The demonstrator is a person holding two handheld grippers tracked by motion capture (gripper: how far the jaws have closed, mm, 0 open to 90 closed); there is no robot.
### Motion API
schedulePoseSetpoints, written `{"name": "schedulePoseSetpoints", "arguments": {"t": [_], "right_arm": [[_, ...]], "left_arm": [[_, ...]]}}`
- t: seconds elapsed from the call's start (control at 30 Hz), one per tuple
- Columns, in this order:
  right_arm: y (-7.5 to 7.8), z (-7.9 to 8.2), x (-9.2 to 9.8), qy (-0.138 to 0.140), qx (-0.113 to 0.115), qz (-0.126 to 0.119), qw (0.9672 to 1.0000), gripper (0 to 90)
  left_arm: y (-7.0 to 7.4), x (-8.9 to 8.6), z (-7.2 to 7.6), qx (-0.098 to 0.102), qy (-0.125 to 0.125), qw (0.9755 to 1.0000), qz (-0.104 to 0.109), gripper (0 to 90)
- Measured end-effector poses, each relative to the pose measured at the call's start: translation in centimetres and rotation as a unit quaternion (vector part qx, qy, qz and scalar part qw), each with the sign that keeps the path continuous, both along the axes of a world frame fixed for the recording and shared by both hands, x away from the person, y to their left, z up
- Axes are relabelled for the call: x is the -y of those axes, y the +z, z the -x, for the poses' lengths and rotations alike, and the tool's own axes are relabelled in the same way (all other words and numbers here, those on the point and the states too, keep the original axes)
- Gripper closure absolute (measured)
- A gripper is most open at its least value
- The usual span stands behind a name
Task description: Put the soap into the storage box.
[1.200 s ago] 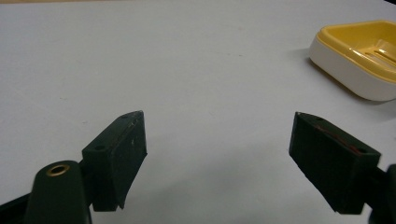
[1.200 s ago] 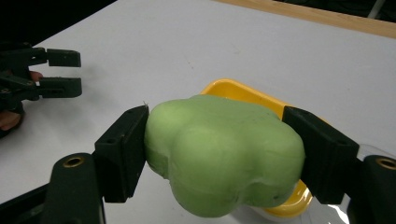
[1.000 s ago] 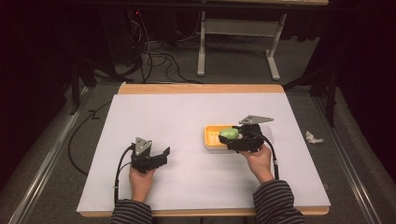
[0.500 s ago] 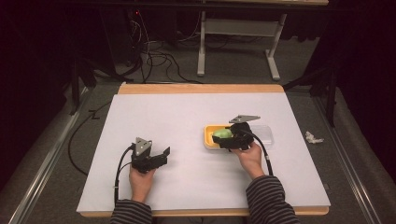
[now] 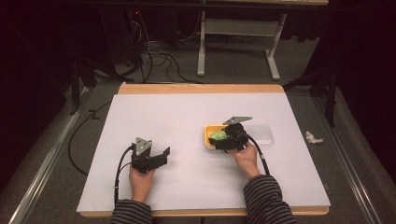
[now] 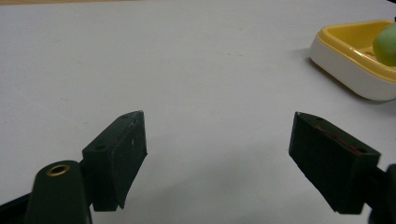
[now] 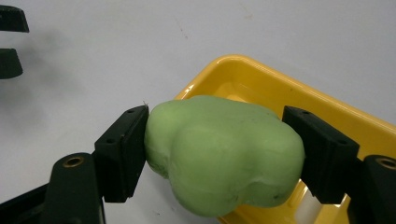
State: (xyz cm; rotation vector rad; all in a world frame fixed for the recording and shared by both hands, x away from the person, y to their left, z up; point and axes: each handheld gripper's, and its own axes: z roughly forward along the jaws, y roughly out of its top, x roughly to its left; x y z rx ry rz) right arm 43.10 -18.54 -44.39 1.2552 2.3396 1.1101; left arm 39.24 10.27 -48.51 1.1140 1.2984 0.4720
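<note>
1. Right of centre on the white surface point(image 5: 187, 121), I have my right gripper point(image 5: 223, 140) clamped on a pale green, lumpy soap-like block point(image 7: 224, 158); both fingers point(image 7: 122, 151) press its sides.
2. From the right gripper view, I see the block sitting over the near corner of a shallow yellow plastic dish with a white underside point(image 7: 261, 84), partly above the dish and partly above the bare surface. I cannot tell whether it touches the dish.
3. From the high view, I see a clear plastic lid point(image 5: 261, 133) lying just beside the dish point(image 5: 208, 135), on its far right.
4. My left gripper point(image 5: 156, 156) rests well apart from the dish, toward the near left, with its fingers point(image 6: 119, 154) spread wide and nothing between them.
5. From the left gripper view, the dish point(image 6: 345, 65) and the green block point(image 6: 385, 44) show at the upper right.
</note>
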Motion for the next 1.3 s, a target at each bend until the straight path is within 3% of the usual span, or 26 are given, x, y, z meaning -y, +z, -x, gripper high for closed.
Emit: {"name": "schedulePoseSetpoints", "arguments": {"t": [0.57,1.1,1.3], "right_arm": [[-0.8,-0.5,0.1,-0.019,-0.009,0.020,0.9996,26.4],[-1.0,-0.9,0.7,-0.027,-0.025,0.011,0.9993,26.0],[-1.3,-1.0,0.9,-0.046,-0.021,0.030,0.9983,25.1]], "left_arm": [[0.0,0.0,0.0,0.001,0.000,1.0000,0.000,19.6],[0.0,0.0,0.0,0.000,0.000,1.0000,-0.001,19.6],[0.0,0.0,0.0,0.000,0.000,1.0000,-0.001,19.6]]}}
